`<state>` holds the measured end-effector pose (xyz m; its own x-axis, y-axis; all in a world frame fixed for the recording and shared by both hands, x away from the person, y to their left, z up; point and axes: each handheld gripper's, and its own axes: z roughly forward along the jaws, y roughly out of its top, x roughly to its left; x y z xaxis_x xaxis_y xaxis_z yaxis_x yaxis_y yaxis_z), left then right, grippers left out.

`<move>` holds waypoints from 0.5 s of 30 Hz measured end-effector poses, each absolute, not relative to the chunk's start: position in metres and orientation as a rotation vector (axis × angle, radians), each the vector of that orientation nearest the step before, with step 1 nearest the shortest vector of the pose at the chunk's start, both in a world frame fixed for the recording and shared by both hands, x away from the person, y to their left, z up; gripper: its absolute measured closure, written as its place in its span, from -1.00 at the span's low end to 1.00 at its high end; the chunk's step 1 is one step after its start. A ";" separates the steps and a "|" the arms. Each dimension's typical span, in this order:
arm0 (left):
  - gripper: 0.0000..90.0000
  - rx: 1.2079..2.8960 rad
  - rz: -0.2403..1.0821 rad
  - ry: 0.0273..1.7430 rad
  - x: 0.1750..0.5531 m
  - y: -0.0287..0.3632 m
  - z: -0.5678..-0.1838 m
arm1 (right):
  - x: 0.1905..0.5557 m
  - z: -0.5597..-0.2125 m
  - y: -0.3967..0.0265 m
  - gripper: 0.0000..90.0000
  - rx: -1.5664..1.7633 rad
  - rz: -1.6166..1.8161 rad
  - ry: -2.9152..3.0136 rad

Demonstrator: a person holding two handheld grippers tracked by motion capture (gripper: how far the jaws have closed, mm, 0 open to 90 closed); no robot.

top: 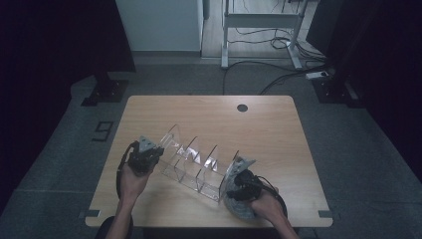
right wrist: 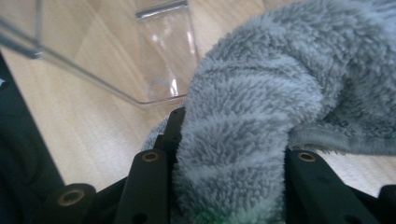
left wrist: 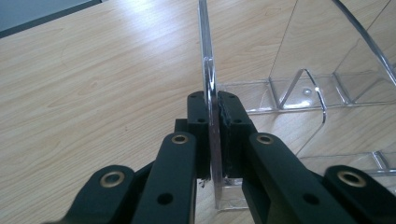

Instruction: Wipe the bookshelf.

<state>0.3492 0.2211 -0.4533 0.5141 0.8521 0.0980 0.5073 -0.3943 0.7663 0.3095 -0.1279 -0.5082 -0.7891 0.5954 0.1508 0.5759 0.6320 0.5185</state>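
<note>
A lab-like room: lone wooden table (top: 268, 124), grey carpet (top: 358, 149), floor cables (top: 278, 74).

Clear rack and grey cloth on the table

The clear acrylic divider rack (top: 196, 167) stands upright, running diagonally near the table's (top: 209, 112) front edge, its dividers vertical; the fluffy grey cloth (top: 238, 204), bunched, lies against its end toward the front right corner.

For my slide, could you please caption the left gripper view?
Left gripper clamps the clear rack's end panel above the wooden table.
</note>
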 end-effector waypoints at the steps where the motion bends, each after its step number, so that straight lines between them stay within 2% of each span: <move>1: 0.89 2.067 0.642 1.106 0.349 0.221 -0.453 | 0.308 -0.508 -0.127 0.41 1.006 0.876 2.808; 15: 0.89 2.074 0.650 1.118 0.349 0.220 -0.453 | 0.287 -0.506 -0.118 0.39 0.943 0.906 2.867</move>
<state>0.3488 0.2195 -0.4526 0.5058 0.8563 0.1045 0.5145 -0.3967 0.7602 0.2869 -0.1177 -0.5064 -0.8208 0.5418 0.1810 0.5474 0.6554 0.5204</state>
